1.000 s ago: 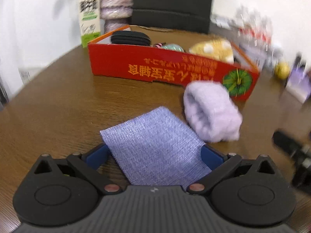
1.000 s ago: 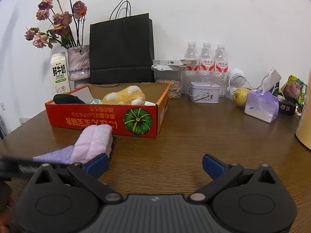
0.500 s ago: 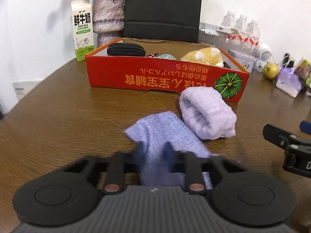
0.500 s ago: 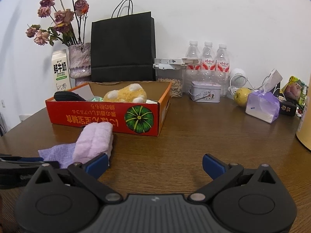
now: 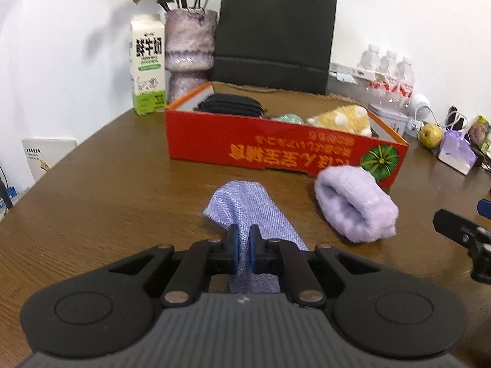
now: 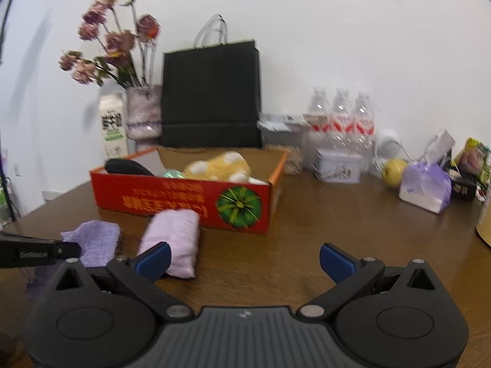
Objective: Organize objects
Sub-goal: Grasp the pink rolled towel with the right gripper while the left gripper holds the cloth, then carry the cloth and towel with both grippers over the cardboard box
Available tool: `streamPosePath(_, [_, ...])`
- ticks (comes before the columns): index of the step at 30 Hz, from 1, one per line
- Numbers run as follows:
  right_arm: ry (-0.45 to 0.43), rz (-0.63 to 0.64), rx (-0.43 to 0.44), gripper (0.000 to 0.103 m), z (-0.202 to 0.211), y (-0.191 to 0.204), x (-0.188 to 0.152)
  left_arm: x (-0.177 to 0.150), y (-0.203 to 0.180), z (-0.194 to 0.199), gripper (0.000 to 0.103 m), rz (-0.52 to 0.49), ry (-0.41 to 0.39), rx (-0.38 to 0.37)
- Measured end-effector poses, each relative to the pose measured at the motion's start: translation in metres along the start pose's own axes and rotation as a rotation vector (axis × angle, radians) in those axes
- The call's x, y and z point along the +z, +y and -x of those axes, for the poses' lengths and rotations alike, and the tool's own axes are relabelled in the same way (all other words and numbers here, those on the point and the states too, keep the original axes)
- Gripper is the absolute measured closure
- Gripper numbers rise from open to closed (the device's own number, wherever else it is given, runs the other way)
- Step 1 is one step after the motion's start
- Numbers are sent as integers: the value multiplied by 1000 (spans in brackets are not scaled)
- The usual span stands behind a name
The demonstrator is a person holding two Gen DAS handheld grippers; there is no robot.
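The left gripper [image 5: 244, 247] is clamped on the blue cloth [image 5: 242, 207] — only a fold is pinched, so it may slip out. The right gripper [image 6: 244, 260] — jaws apart, empty.

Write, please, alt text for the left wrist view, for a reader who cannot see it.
The left gripper is shut on a bluish-purple cloth lying on a brown table. A rolled lilac towel lies to its right, before a red cardboard box that holds a yellow plush toy.
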State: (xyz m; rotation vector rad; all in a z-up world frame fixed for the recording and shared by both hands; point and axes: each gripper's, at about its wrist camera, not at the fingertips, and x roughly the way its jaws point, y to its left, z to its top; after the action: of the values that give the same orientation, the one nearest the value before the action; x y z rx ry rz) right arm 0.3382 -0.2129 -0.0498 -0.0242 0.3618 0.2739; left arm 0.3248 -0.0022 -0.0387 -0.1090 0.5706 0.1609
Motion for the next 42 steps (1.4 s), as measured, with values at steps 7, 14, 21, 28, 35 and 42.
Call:
streamPosePath(7, [-8,68,67,0,2,32,0,5,15,5,96,-13,-47,27])
streamPosePath(14, [88,95,57,0,-26,61,4,6,27,8,96,-9,-68,41])
streamPosePath(21, [196,52,50,5,-70,74,10,6,32,9,96,6,-66,40])
streamPosePath(28, [210,19,73,68,-73,70,10,6,30,10,96,5,-68,32])
streamPosePath(35, [104,-20,94,79,-52,60,10,6,34,10,96,21,-69,28])
streamPosePath(42, [-34,60,76,81,-28,70,9,6,33,13,96,27,-80,23])
